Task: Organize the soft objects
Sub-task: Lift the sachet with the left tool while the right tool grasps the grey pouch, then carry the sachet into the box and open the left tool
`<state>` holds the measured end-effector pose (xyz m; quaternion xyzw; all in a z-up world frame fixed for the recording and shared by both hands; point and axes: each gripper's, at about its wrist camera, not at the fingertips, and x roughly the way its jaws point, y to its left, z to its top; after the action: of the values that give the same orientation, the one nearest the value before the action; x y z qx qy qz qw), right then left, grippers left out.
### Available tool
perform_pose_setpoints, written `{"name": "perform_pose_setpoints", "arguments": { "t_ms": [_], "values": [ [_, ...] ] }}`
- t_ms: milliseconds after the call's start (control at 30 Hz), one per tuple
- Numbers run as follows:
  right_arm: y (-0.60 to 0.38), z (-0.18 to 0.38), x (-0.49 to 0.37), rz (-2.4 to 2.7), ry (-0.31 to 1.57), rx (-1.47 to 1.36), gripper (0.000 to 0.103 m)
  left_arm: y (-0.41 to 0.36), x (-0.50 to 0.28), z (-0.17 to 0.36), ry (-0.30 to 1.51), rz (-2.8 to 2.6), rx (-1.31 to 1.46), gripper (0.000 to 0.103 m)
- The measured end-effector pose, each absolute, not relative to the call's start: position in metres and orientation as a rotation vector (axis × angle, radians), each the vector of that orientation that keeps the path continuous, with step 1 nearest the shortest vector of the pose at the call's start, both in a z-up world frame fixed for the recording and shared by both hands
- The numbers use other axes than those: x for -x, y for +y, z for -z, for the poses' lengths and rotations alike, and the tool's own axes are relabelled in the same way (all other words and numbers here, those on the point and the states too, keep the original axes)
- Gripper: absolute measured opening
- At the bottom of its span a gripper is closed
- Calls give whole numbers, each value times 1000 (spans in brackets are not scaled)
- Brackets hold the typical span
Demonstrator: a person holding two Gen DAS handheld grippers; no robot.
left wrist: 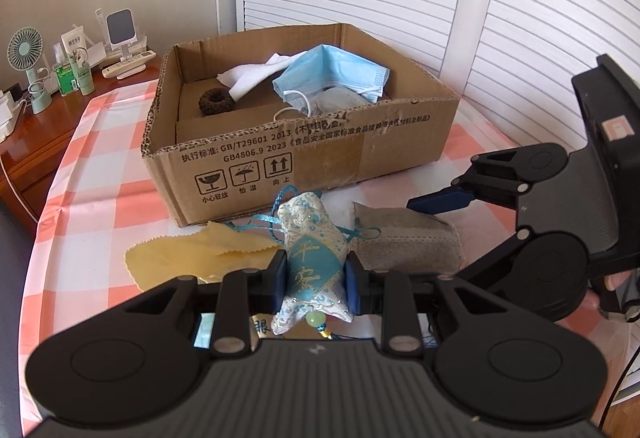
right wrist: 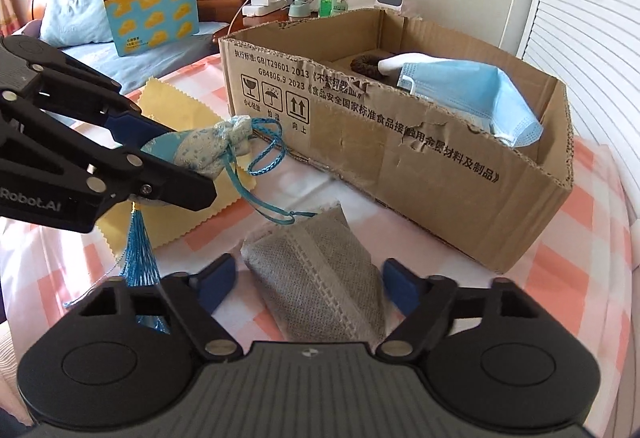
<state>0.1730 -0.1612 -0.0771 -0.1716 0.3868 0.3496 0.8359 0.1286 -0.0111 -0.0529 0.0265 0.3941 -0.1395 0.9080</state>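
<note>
Left gripper point(left wrist: 314, 278) is clamped on the brocade sachet point(left wrist: 312, 258), pads pressing its mid-body from both sides. In the right wrist view the sachet point(right wrist: 192, 149) hangs clear of the checked cloth point(left wrist: 80, 165), tassel point(right wrist: 140, 250) dangling below, cord loop point(right wrist: 266, 147) trailing toward the cardboard box point(left wrist: 320, 157).

Right gripper point(right wrist: 306, 286) is spread wide, fingers either side of the grey pouch point(right wrist: 316, 278), which lies flat on the cloth just in front of the box. Contact w/ pads: cannot tell; no squeeze visible.

Step in hand (judgement): sachet pick done, transfer to box pending; grey pouch grasp being set up.

Next move calls for:
- Left: lift over the near box wall, release inside. Watch cord and tassel; either may snag the torn wall edge.
- Right: close on pouch across its narrow axis, approx. mid-length.

Materials and shapes:
- Sachet: glossy woven fabric, blue/white pattern, plump, pinched at neck; compresses under pads.
- Grey pouch: matte non-woven fabric, dotted texture, stitched centre seam, pillow shape.
- Yellow cloth point(left wrist: 192, 254): thin, flat, zigzag-cut edges, partly under the sachet.
- Box: corrugated, open top, ragged rim. Contents: blue pleated face mask point(left wrist: 332, 73), white cloth point(left wrist: 256, 73), dark ring-shaped scrunchie point(left wrist: 216, 101).
</note>
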Motion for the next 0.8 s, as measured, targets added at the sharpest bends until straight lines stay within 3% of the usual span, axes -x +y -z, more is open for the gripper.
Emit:
{"name": "perform_pose_setpoints", "arguments": {
  "t_ms": [67,233,800],
  "values": [
    [-163,74,-170,-723,816,362,59,-12,-127,52,811,293,-65,27],
    [-163,67,-163,-676,822,354,43,-11,-122,45,804,310,-84,27],
    [-182,3,-123,-619,731,315,42,-6,-110,-13,723,403,-164,27]
  ]
}}
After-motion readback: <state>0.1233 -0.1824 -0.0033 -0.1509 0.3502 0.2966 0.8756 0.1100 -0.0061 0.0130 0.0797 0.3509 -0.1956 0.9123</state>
